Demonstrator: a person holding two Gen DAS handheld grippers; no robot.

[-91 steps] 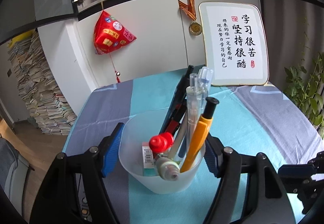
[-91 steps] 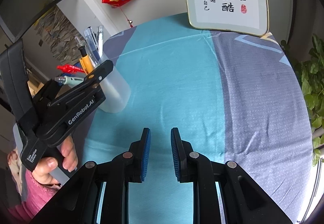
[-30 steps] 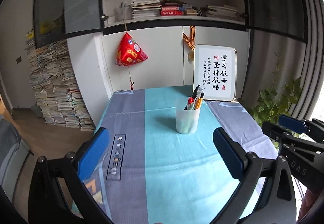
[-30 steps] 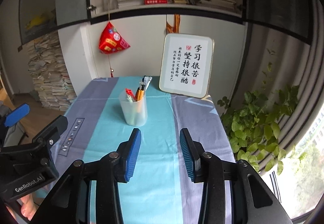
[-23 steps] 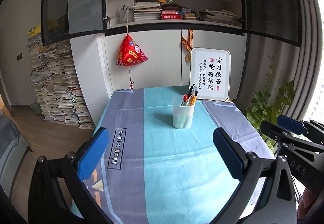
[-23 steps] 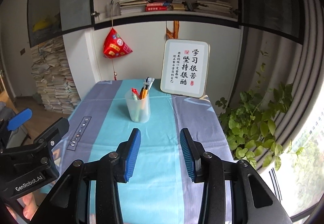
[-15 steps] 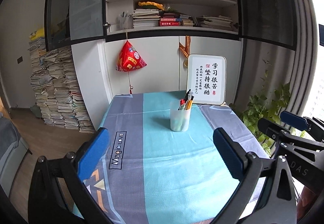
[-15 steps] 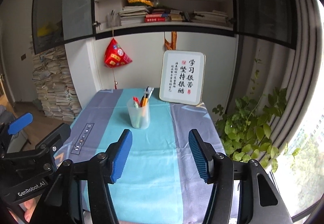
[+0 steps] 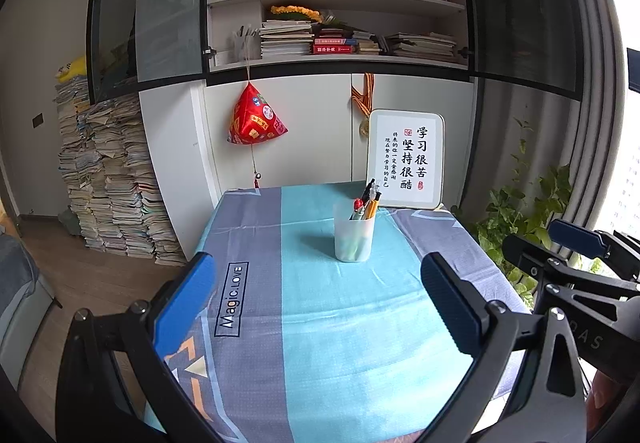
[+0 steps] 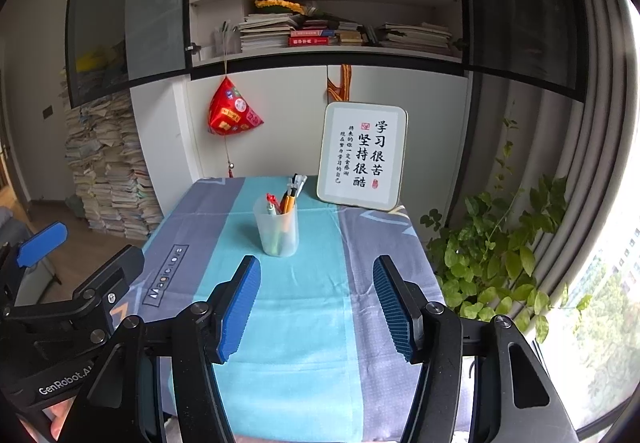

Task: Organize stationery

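My left tongs (image 9: 316, 299) stand wide apart with nothing between the blue pads (image 9: 184, 299), poised over the near edge of the table (image 9: 320, 343). They are well short of the cup. Under them the cloth (image 9: 256, 227) runs in grey and turquoise bands, and a printed label (image 9: 231, 299) sits on the grey band toward the left edge.

Past the middle of the table, toward the far edge and on the turquoise band, stands the translucent pen cup (image 9: 354, 231). It is upright, with pens (image 9: 370, 199) leaning out of its top: a red cap, an orange barrel, a black one and some clear ones. From the right wrist the pen cup (image 10: 277, 227) shows straight ahead of my right tongs (image 10: 318, 307). Those too are parted, about halfway, and empty, held above the near edge with bare cloth between the pads.

At the far right corner of the table a framed calligraphy board (image 9: 406, 159) leans against the white cupboard (image 9: 312, 131), just behind the cup. Beyond the right edge a green plant (image 10: 496, 243) stands beside the window.
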